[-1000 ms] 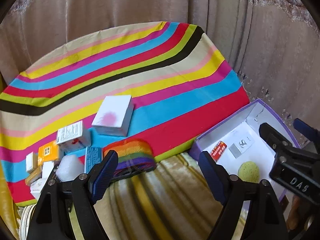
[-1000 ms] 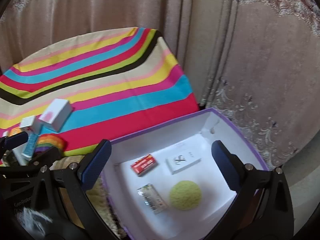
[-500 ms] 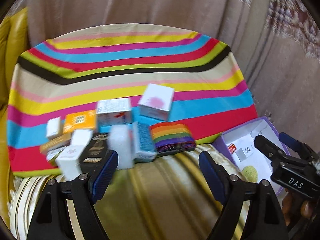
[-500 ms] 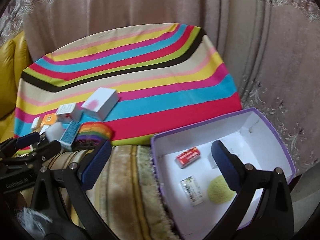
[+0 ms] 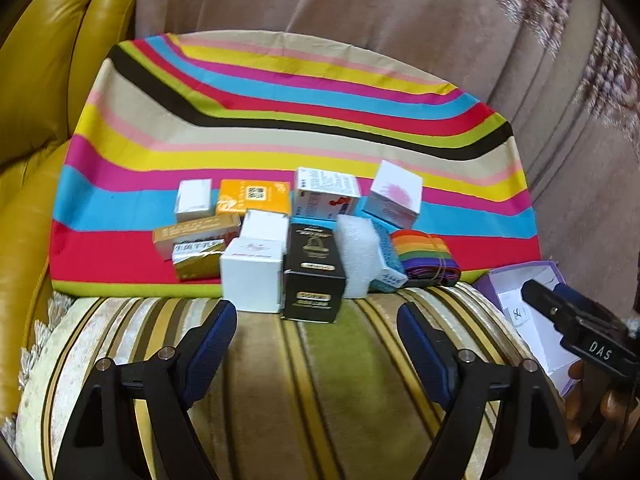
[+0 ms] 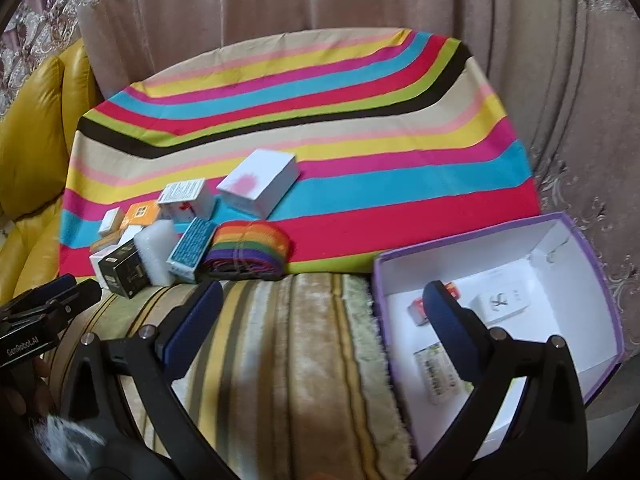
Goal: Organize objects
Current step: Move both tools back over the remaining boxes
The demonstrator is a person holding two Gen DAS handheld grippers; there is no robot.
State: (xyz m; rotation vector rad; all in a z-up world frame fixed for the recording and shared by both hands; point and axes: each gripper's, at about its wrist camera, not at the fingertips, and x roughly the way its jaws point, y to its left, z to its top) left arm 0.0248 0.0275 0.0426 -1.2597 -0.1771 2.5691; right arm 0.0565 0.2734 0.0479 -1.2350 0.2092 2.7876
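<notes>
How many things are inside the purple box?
3 show in the purple box: a red packet at the back, a white card box beside it, a pale packet nearer. The right hand-held gripper may hide more.

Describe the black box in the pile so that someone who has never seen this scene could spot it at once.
Start at the striped cloth and go to its near edge, where a cluster of small boxes sits. At the front of that cluster the black box stands between a white box and a white foam block. It is the only dark box there, with gold print.
</notes>
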